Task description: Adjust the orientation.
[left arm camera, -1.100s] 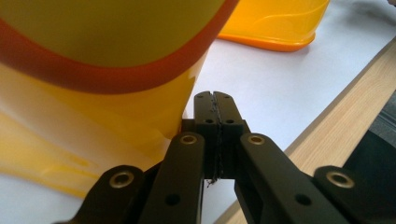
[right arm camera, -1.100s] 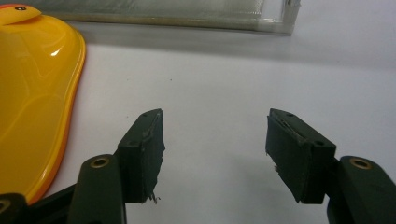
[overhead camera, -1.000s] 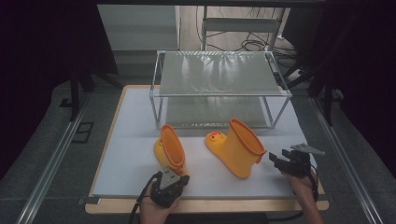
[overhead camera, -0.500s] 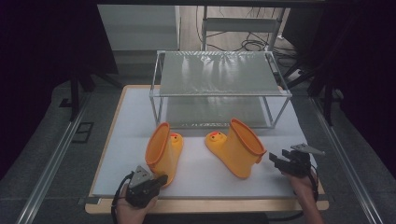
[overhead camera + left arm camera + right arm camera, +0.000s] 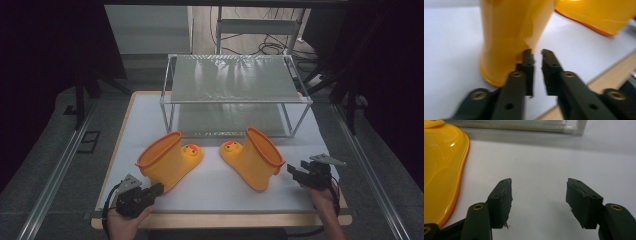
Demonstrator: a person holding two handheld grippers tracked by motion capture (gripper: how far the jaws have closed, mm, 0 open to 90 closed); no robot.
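Two shiny yellow rubber boots lie on the white mat (image 5: 215,192), in front of the wire shelf (image 5: 235,95). The left boot (image 5: 167,160) sits in front of the shelf's left end, tipped toward the left, with its round top rim open and a small duck face with an orange beak on its toe. The right boot (image 5: 255,157) sits in front of the shelf's right end and has the same duck face; the two toes point at each other. The left gripper (image 5: 156,189) is just beside the left boot's heel. Its jaws have just been opening; they stand a narrow way apart and hold nothing. The right gripper (image 5: 292,171) waits just beside the right boot, jaws wide and holding nothing.
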